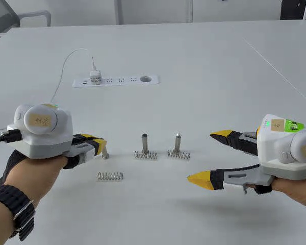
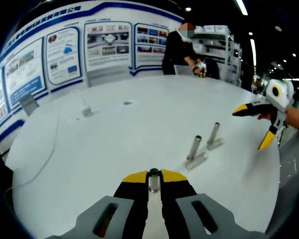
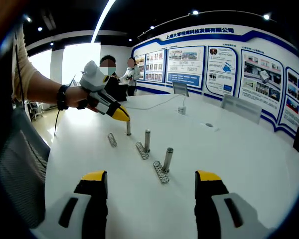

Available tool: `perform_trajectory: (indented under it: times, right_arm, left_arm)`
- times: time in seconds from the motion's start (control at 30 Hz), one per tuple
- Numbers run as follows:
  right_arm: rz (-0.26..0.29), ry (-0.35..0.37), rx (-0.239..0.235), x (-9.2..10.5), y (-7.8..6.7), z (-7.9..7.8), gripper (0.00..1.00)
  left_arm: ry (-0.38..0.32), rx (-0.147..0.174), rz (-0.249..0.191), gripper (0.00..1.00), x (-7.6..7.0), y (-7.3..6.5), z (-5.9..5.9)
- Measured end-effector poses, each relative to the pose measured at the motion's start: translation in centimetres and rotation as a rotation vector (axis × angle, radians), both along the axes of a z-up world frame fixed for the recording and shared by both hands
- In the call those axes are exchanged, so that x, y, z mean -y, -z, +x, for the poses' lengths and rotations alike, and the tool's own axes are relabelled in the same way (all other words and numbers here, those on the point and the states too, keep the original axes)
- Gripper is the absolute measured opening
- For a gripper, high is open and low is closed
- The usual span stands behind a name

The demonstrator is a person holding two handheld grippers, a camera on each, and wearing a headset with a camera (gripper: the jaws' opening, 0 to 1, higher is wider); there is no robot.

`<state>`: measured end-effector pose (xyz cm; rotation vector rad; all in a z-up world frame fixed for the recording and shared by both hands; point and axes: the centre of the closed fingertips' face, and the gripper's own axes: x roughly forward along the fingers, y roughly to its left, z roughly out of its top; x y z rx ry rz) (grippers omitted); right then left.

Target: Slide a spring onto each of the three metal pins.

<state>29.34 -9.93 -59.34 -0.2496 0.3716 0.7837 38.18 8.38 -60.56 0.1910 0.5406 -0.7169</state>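
Observation:
Three metal pins stand upright on the white table (image 1: 204, 76). My left gripper (image 1: 100, 146) is shut on the left pin (image 1: 105, 152), whose top shows between the yellow tips (image 2: 153, 180). The middle pin (image 1: 145, 142) and right pin (image 1: 177, 141) each have a spring lying at the foot, the middle spring (image 1: 145, 155) and the right spring (image 1: 178, 153). A third spring (image 1: 110, 176) lies loose nearer to me. My right gripper (image 1: 210, 156) hovers open to the right of the pins, nothing between its jaws (image 3: 152, 179). From that side the pins (image 3: 147, 140) form a row.
A white power strip (image 1: 115, 80) with a plugged-in charger and cable lies farther back on the table. A chair (image 1: 10, 18) stands at the far left corner. People stand beyond the table's far side (image 2: 182, 47).

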Motion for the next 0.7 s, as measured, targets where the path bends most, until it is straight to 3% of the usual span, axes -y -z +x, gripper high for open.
perform_trajectory:
  times: [0.2, 0.7]
  right_arm:
    - [-0.003, -0.002, -0.002, -0.01, 0.11, 0.03, 0.73]
    - [-0.004, -0.001, -0.001, -0.04, 0.13, 0.04, 0.73]
  left_arm:
    - [0.020, 0.029, 0.025, 0.08, 0.04, 0.00, 0.05]
    - [0.021, 0.028, 0.021, 0.12, -0.05, -0.07, 0.14]
